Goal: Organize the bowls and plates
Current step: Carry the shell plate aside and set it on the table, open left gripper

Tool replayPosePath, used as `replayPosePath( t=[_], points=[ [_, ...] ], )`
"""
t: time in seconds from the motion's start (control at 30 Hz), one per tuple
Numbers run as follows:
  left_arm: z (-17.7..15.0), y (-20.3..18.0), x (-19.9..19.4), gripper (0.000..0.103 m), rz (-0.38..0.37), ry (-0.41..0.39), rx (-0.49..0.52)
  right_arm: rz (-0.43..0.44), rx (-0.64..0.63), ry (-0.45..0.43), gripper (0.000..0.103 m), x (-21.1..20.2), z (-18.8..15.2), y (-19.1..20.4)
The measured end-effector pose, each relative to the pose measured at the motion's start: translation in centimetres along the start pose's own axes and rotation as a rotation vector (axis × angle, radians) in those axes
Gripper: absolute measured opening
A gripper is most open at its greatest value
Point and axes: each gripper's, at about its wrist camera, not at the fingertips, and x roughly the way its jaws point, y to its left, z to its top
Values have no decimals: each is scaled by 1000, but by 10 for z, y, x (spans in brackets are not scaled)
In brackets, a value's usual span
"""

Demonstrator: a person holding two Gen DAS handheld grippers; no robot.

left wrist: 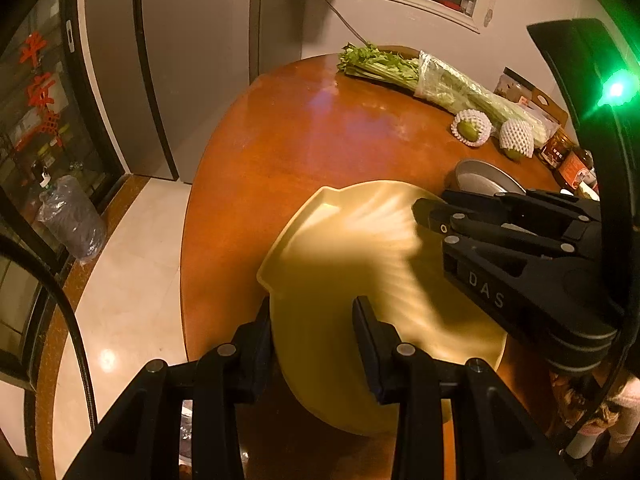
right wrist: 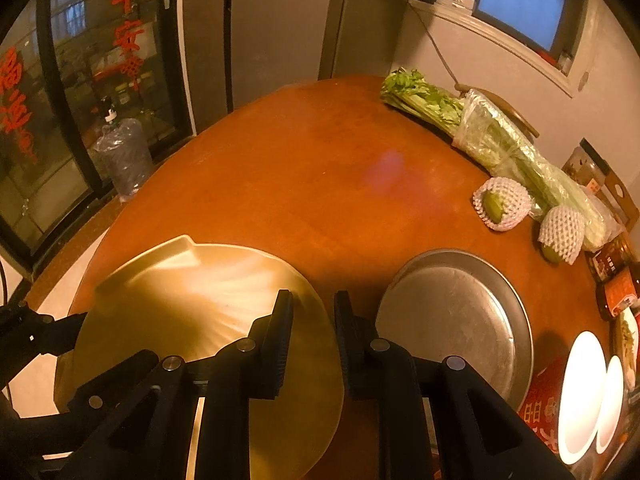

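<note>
**Position of workpiece.** The gold plate (right wrist: 192,300) lies on the near left of the table (right wrist: 300,180), with its tab handle (right wrist: 182,242) pointing far-left. This sets the long axis from near-right to far-left.

**Left gripper** (left wrist: 312,304). The jaws straddle the plate's near-left rim and the plate fills the gap between them. Pad contact cannot be confirmed.

**Right gripper** (right wrist: 314,296). The jaws are drawn together to their narrow setting. The plate's right rim passes between them — the left pad over the plate, the right pad just outside it. A firm grip on the rim cannot be confirmed.

**Governing relation.** The silver tray (right wrist: 460,320) lies just right of the right gripper, near the plate but apart from it. Two white plates (right wrist: 580,392) stand further right. Any stacking move probably runs rightward — the right hand is nearer the tray and would lead.
</note>
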Motion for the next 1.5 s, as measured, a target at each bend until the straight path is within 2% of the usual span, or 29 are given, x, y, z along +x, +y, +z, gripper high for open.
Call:
replayPosePath(
  t=[0.3,0.37,0.47,0.87,1.1,1.5],
  points=[
    [1,-1,-2,40,-11,-6,0,22,23,-37,25,-9,0,-5],
    [1,-2,-3,46,-9,-11,2,22,23,-48,30,-12,1,-4],
    [2,-2,-6,49,-1,-19,-2,23,38,-67,32,-19,1,-7],
    [4,3,-33,53,18,-81,-18,-7,142,-147,33,-74,-17,-45],
    [-1,-26,-53,58,-22,-124,48,-39,207,-200,33,-117,-47,-70],
    [-18,-105,-62,63,-102,-137,223,-99,305,-200,40,-164,-122,-90]
  ],
)
